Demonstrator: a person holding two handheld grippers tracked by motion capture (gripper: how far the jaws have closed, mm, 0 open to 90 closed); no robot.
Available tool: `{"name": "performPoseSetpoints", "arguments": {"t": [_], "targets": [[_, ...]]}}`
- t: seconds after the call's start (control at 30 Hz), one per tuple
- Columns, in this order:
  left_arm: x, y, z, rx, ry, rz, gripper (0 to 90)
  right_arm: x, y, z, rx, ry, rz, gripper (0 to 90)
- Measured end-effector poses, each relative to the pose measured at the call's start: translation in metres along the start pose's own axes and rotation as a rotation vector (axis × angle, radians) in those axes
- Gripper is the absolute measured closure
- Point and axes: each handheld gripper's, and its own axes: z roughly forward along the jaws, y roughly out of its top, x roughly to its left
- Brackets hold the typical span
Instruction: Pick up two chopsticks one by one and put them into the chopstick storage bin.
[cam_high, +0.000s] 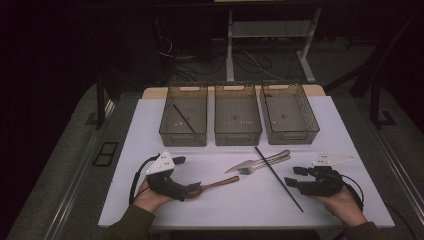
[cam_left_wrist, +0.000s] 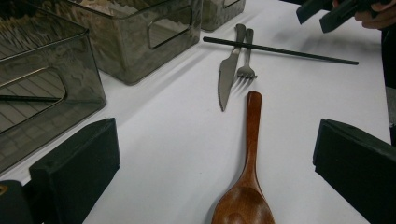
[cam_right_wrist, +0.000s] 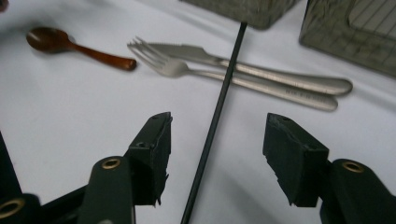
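A black chopstick (cam_high: 278, 178) lies slantwise on the white table (cam_high: 150, 130), over the handles of a metal knife (cam_high: 250, 163) and fork (cam_high: 267, 162). My right gripper (cam_high: 295, 176) stands open just right of it. In the right gripper view the chopstick (cam_right_wrist: 215, 121) runs between the jaws of my right gripper (cam_right_wrist: 217, 140), and neither pad touches it. A wooden spoon (cam_high: 217, 184) lies left of the cutlery. My left gripper (cam_high: 186, 173) is open at its bowl end; the spoon (cam_left_wrist: 250, 158) lies between the wide jaws of my left gripper (cam_left_wrist: 215, 172), untouched.
Three clear grey bins stand in a row at the back: the left bin (cam_high: 183, 132) holds another black chopstick (cam_high: 184, 119), the middle bin (cam_high: 238, 134) and the right bin (cam_high: 292, 135) look empty. The table's front edge is close to both hands.
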Motion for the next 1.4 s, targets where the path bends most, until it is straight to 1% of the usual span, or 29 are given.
{"name": "performPoseSetpoints", "arguments": {"t": [0.07,0.13,0.27,0.33,0.4,0.47,0.57,0.67,0.8,1.0,1.13,1.4], "targets": [[0.0,0.0,0.0,0.0,-0.001,0.002,0.0,0.001,-0.003,0.001,0.013,-0.008,0.003,44.0],[-0.001,0.0,0.0,-0.001,0.001,-0.001,0.0,0.002,-0.006,0.001,0.028,-0.016,-0.012,46.3],[-0.001,-0.001,0.0,0.004,0.0,-0.002,0.0,0.005,-0.008,0.002,0.049,-0.008,-0.019,52.3],[-0.001,-0.001,0.001,0.01,-0.004,0.002,0.0,0.007,-0.008,0.004,0.062,-0.018,-0.038,55.3],[-0.001,-0.001,0.001,0.01,-0.006,0.003,0.0,0.008,-0.008,0.007,0.075,-0.023,-0.034,58.7],[0.0,-0.001,0.001,0.009,-0.007,0.001,0.0,0.008,-0.008,0.011,0.078,-0.034,-0.041,61.6],[0.0,-0.001,0.001,0.005,-0.009,-0.001,0.0,0.01,-0.009,0.016,0.095,-0.026,-0.023,64.0],[0.0,-0.001,0.001,0.006,-0.009,0.0,0.0,0.011,-0.01,0.021,0.116,-0.029,-0.042,65.6],[0.0,-0.001,0.001,0.007,-0.009,0.001,0.0,0.012,-0.01,0.025,0.137,-0.039,-0.049,69.9],[0.0,-0.001,0.001,0.007,-0.009,-0.002,0.0,0.012,-0.01,0.026,0.135,-0.064,-0.075,76.5],[0.0,-0.001,0.001,0.007,-0.01,-0.001,0.0,0.012,-0.01,0.026,0.135,-0.073,-0.072,80.4],[0.0,-0.001,0.002,0.008,-0.01,-0.001,0.0,0.007,-0.01,0.025,0.13,-0.076,-0.067,83.4]]}}
